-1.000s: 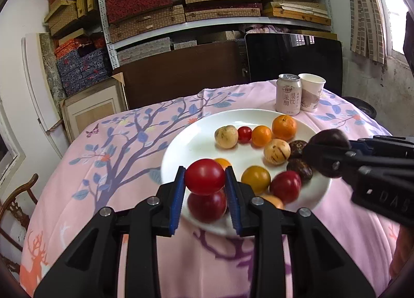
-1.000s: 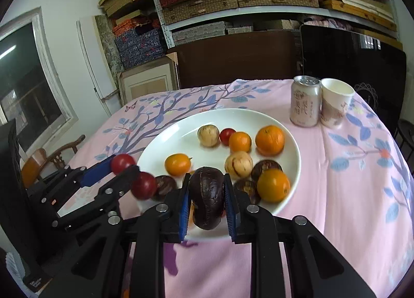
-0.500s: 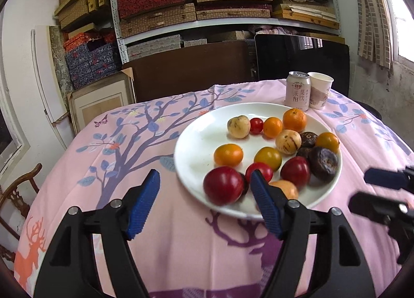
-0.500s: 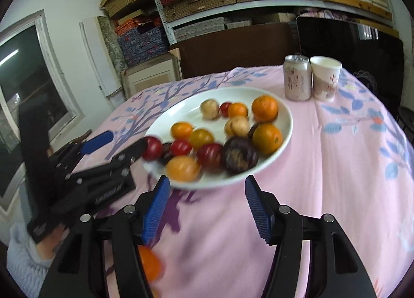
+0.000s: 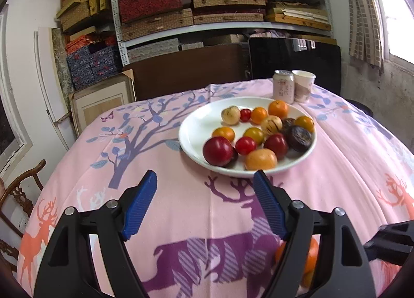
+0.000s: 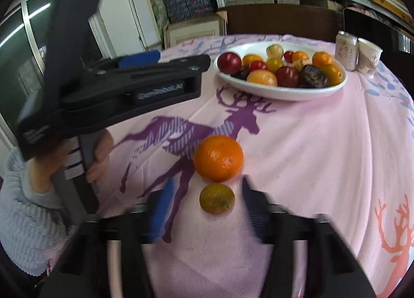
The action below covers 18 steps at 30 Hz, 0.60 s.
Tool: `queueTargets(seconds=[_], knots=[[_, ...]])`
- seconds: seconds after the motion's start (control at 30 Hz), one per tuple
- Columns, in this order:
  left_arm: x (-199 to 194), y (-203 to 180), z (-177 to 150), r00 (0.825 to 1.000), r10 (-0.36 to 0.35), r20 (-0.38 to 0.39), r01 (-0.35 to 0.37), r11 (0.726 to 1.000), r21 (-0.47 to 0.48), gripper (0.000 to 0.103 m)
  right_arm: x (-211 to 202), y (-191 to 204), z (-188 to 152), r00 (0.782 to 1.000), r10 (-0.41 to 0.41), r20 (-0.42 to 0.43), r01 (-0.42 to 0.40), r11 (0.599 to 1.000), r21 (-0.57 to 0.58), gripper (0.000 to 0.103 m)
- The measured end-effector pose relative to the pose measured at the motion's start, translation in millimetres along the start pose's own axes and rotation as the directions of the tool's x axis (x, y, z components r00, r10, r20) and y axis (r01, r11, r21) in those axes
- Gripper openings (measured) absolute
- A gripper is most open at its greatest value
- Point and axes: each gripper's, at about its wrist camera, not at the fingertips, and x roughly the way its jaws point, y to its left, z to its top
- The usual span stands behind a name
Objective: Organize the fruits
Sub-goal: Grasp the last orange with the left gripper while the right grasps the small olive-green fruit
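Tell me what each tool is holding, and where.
Nothing held. Left tool opening, empty; right tool closing around the small yellow-green fruit, pads not yet touching it.

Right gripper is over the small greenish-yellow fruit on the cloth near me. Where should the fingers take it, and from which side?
Grip the small greenish-yellow fruit across its widest middle, one pad on its left and one on its right, coming down from the near side. It is round and sits apart from the big orange just beyond it, so a side-to-side pinch avoids that one. The right gripper already straddles it, its jaws closing.

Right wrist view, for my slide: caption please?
Right hand-held gripper closing around a small yellow-green citrus, large orange just beyond.
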Motion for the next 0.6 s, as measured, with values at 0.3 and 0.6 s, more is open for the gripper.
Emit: queueTargets(seconds=[0.3, 0.6], knots=[[-8.3, -25.5, -24.3, 0.965, -0.239, -0.107, 0.245, 0.968, 0.051, 0.075, -24.6, -27.7, -8.1, 0.999, 0.0, 0.045, -0.004, 0.997, 0.08, 0.028], [-10.4, -64.1, -40.5, 0.943, -0.296, -0.155, 0.319, 0.934, 0.163, 0.074, -49.6, -46.7, -23.5, 0.994, -0.016, 0.109, 0.001, 0.991, 0.13, 0.028]])
